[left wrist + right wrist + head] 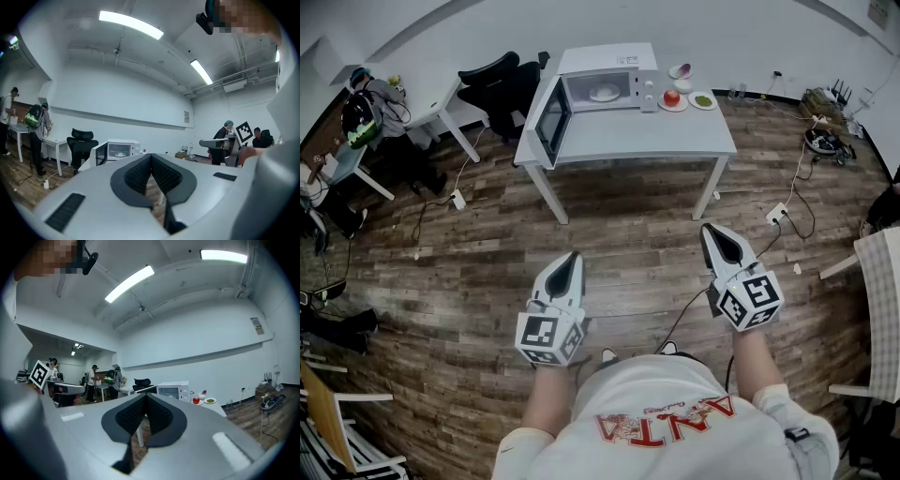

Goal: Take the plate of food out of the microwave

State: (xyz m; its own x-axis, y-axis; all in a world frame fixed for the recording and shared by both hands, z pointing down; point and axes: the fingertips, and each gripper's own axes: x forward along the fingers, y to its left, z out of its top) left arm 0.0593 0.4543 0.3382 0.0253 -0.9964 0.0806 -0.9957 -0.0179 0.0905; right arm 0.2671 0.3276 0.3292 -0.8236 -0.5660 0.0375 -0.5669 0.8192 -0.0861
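Observation:
A white microwave (605, 77) stands on a white table (637, 141) across the room, its door (551, 120) swung open to the left. Inside it lies a white plate of food (603, 92). Both grippers hang level over the wooden floor, well short of the table. My left gripper (574, 255) is shut with nothing in it, and so is my right gripper (708, 228). The left gripper view shows the microwave (119, 150) beyond the closed jaws, and it shows small in the right gripper view too (173, 390).
To the right of the microwave sit a plate with a red fruit (672, 98), a plate of green food (703, 99) and a small bowl (682, 73). Black office chairs (499, 82) stand left of the table. Cables and power strips (778, 214) lie on the floor. Another white table (881, 300) is at the right edge.

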